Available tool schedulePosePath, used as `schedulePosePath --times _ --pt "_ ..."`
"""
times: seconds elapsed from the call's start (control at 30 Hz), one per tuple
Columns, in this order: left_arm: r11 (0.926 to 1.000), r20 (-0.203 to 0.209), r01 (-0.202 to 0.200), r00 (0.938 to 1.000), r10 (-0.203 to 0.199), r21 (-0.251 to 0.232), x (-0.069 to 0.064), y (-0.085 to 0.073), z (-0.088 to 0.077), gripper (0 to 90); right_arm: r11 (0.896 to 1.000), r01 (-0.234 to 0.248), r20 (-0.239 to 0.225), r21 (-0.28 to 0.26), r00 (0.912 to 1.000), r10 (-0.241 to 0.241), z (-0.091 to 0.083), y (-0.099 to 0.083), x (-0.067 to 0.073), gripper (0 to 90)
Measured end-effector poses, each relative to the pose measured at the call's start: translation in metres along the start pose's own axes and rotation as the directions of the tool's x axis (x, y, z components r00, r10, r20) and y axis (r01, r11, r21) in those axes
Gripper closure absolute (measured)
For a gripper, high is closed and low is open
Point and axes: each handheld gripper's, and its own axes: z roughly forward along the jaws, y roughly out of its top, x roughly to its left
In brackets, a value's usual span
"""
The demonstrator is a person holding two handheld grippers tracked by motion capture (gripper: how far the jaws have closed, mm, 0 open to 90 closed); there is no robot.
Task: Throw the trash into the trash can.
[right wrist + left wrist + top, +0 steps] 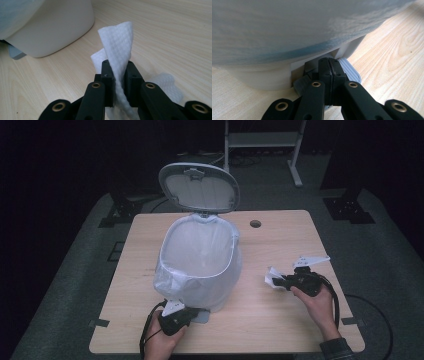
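We see a white pedal bin (pixel 202 265) standing near the middle of a wooden table (pixel 280 320), its lid (pixel 199 187) swung up and back and a pale liner bag (pixel 175 282) folded over the rim. The left gripper (pixel 192 312) sits low at the bin's near base; in the left gripper view its jaws are pressed together with nothing between them, tips resting on the grey ribbed pedal (pixel 352 72). To the right of the bin and apart from it, the right gripper (pixel 276 281) clamps a crumpled white paper towel (pixel 272 277); in the right gripper view we note the towel (pixel 120 47) rising between the jaws, part of it trailing on the tabletop.
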Motion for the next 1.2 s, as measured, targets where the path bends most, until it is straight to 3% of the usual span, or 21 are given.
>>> schedulePosePath --times 0.5,1.2 --pt "1.0 0.001 0.003 1.0 -0.003 -0.001 0.0 0.0 0.0 90.0 0.998 0.025 -0.063 -0.052 0.9976 -0.029 -0.014 0.019 0.003 79.4" --pt "1.0 -0.001 0.0 1.0 0.0 0.0 0.0 0.0 0.0 90.0 0.988 0.084 -0.156 -0.128 0.9823 -0.104 -0.039 0.046 0.015 79.8"
